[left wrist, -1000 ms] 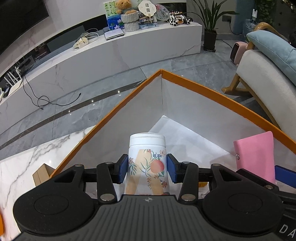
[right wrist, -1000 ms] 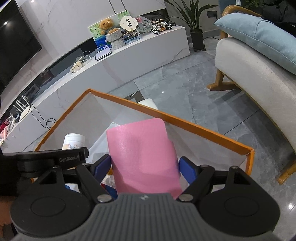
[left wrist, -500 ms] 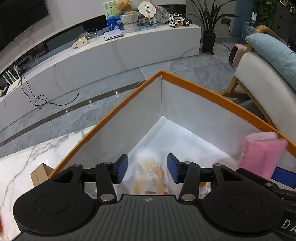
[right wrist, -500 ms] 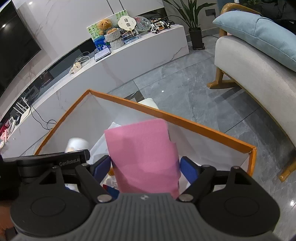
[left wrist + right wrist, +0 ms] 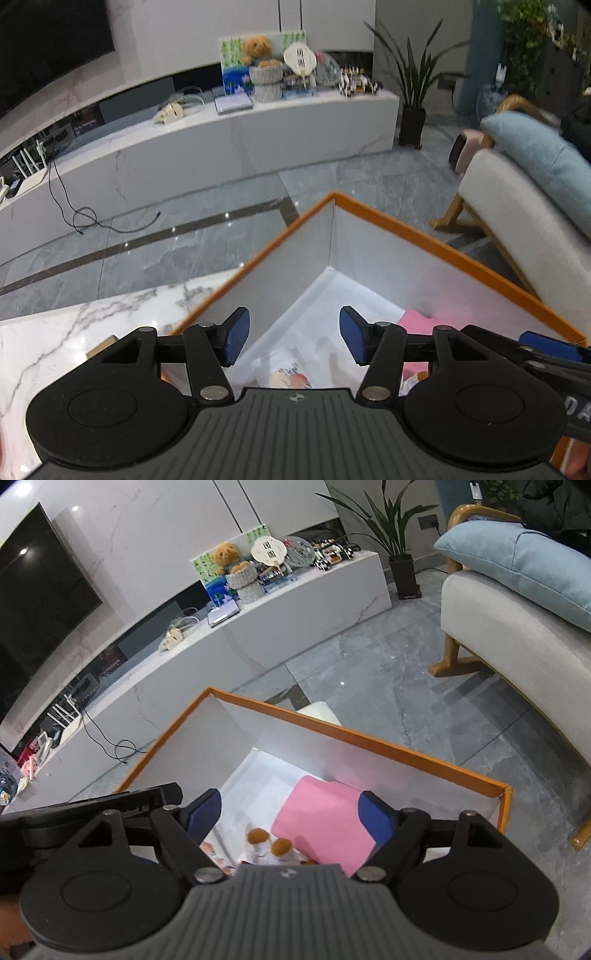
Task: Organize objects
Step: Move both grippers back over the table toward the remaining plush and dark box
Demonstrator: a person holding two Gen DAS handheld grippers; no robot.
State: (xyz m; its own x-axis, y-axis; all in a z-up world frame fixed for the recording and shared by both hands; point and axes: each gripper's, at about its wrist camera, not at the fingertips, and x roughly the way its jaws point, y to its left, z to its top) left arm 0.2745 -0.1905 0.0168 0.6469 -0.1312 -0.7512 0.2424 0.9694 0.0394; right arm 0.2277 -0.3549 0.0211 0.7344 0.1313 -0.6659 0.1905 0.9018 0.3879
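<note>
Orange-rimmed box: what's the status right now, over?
Left gripper just opened, empty. Right gripper open. Floral bottle and pink pouch lie inside box. Nothing in the way.

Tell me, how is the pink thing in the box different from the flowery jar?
The pink pouch is flat and plain; the flowery jar is white with printed flowers. The pouch shows almost whole, while the jar is mostly hidden behind the left gripper. Both lie loose inside the orange-rimmed box.
</note>
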